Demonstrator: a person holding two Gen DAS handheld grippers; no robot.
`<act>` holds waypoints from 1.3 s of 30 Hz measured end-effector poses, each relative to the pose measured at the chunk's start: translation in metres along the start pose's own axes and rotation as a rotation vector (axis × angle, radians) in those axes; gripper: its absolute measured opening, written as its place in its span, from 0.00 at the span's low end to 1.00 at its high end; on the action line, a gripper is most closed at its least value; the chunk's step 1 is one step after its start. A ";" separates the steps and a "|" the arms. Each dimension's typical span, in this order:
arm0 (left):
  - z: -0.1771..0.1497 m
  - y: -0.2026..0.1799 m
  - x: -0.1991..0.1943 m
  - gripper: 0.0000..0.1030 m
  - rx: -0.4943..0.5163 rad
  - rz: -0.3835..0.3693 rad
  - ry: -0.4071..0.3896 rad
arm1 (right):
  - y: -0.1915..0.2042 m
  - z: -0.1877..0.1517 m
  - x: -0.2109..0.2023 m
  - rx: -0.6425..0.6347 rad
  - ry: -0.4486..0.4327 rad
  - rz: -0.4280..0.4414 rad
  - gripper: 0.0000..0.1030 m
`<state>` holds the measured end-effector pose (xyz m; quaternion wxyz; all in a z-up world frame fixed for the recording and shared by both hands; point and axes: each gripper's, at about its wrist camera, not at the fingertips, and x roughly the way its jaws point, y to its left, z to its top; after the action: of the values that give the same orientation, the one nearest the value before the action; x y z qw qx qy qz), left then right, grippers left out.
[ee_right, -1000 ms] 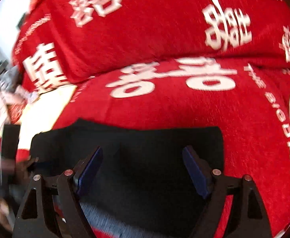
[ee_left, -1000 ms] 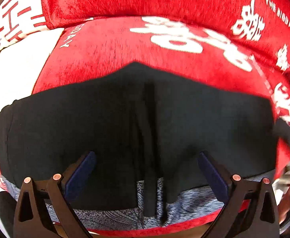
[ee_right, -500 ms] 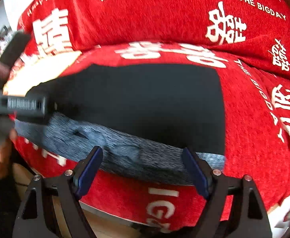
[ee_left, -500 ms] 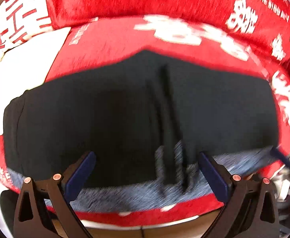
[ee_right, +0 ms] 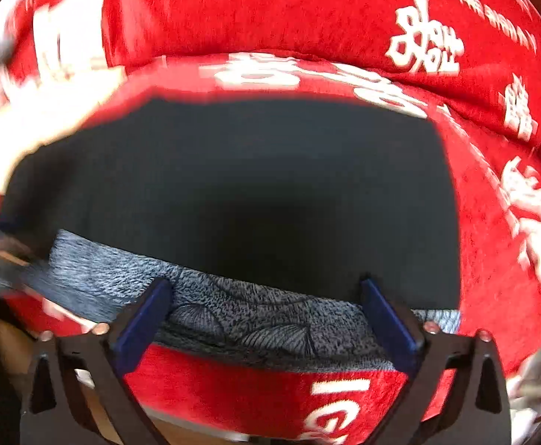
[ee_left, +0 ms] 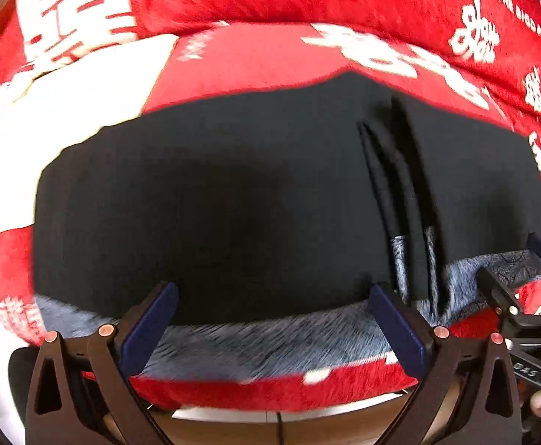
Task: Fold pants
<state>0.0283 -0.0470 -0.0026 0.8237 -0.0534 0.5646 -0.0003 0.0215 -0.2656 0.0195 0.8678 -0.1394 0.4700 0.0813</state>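
Black pants (ee_left: 255, 193) lie folded flat on a red seat cushion; they also fill the middle of the right wrist view (ee_right: 270, 193). Their grey patterned inner waistband (ee_left: 270, 337) shows along the near edge, also in the right wrist view (ee_right: 241, 319). Two drawstrings (ee_left: 400, 200) run down the right part. My left gripper (ee_left: 274, 319) is open and empty, over the near edge. My right gripper (ee_right: 266, 315) is open and empty, over the waistband; it also shows at the right edge of the left wrist view (ee_left: 530, 296).
The red cushion (ee_left: 263, 55) with white lettering has a red backrest (ee_right: 270, 11) behind it. A white patch (ee_left: 66, 100) lies at the left. The cushion's front edge (ee_right: 270, 389) drops off just below the grippers.
Both grippers have pulled back toward the cushion's front edge, so more of the waistband and front edge show. The left view has shifted left; the drawstrings now sit to the right.
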 end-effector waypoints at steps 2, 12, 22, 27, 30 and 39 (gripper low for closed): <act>-0.005 0.019 -0.019 1.00 -0.040 -0.046 -0.072 | 0.009 0.005 -0.011 -0.005 -0.021 0.056 1.00; -0.019 0.135 0.000 1.00 -0.318 -0.007 -0.023 | 0.057 0.032 -0.002 -0.080 -0.011 -0.010 1.00; -0.034 0.207 0.019 1.00 -0.464 -0.103 0.033 | 0.140 0.074 0.047 -0.323 0.131 0.094 1.00; -0.048 0.219 0.030 1.00 -0.491 -0.176 0.011 | 0.184 0.113 0.029 -0.443 0.012 0.246 1.00; -0.054 0.214 0.028 1.00 -0.469 -0.163 -0.011 | 0.220 0.137 0.043 -0.559 0.012 0.334 1.00; -0.067 0.224 0.024 1.00 -0.452 -0.235 -0.011 | 0.272 0.175 0.111 -0.779 0.281 0.599 0.99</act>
<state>-0.0388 0.1685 -0.0691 0.7881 -0.3016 0.5358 0.0305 0.1468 0.0489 -0.0279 0.6186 -0.3212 0.5363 0.4759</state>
